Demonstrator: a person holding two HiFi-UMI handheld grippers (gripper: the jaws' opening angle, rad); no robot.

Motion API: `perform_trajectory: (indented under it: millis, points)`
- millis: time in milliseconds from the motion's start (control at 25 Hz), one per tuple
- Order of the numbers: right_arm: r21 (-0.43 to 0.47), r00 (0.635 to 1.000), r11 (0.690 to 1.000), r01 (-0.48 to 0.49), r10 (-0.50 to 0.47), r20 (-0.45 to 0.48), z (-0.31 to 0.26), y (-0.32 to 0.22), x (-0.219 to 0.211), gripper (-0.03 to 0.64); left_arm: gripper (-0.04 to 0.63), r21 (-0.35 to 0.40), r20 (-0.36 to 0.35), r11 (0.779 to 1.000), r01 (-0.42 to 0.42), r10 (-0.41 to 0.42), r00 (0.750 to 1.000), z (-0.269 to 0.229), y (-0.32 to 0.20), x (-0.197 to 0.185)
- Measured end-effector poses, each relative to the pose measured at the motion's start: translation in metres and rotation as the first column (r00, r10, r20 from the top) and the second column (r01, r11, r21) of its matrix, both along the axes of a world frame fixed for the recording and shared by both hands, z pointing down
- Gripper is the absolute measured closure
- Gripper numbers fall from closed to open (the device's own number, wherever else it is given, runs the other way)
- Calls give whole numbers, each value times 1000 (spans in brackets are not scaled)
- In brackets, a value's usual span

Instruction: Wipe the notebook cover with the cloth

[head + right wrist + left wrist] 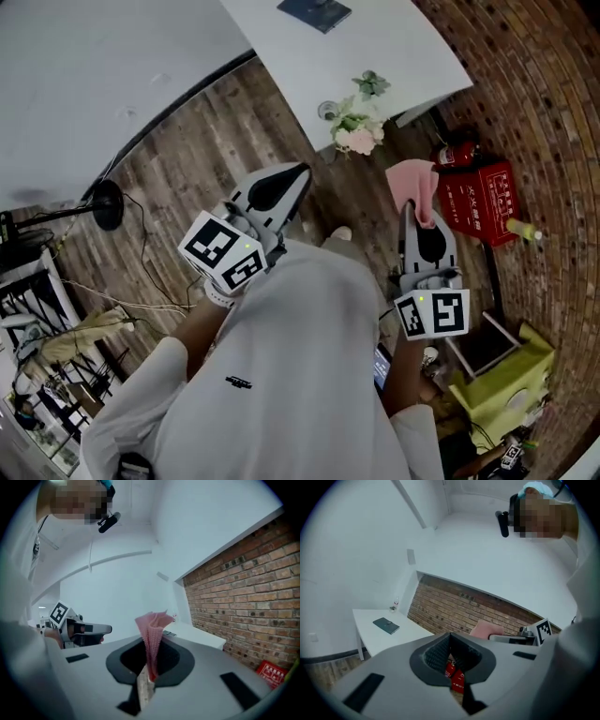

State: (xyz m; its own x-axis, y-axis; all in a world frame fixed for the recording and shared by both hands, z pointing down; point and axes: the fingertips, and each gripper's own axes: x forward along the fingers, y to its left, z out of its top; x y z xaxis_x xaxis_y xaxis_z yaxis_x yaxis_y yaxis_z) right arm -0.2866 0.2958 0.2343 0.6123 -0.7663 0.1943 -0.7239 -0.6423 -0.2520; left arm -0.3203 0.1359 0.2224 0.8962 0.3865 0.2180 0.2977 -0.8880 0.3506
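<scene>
A dark teal notebook (315, 12) lies on the white table (394, 47) at the top of the head view; it also shows as the notebook (386, 626) in the left gripper view. My right gripper (424, 222) is shut on a pink cloth (415, 185), which stands up from the jaws as the cloth (152, 630) in the right gripper view. My left gripper (292, 178) is shut with nothing in it. Both grippers are held over the wooden floor, well short of the table.
A vase of flowers (356, 124) stands at the table's near edge. A red extinguisher box (483, 202) sits by the brick wall (544, 112). A lamp stand and cables (105, 206) lie on the floor at left, a yellow-green bin (506, 380) at lower right.
</scene>
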Motion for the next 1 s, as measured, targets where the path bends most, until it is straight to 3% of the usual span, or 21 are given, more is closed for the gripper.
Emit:
perform_trajectory:
  millis: [120,440,760,1000]
  points:
    - [75,999,997,-13,11,33,4,34,-2,594,575,6,-2,1000,17,-17,1000,1,30,1]
    - [48,998,998,37,-39,45,20,62,-1,592,575,0,20,1000,24,-24,1000,3,70,4]
    - [34,996,998,61,-63,67,28,57,36,592,575,-31,44,997,71,-70,997,21,61,35]
    - [6,987,989,150,-150,62,28,12,98,592,575,-58,47,988,142,-139,989,28,25,89]
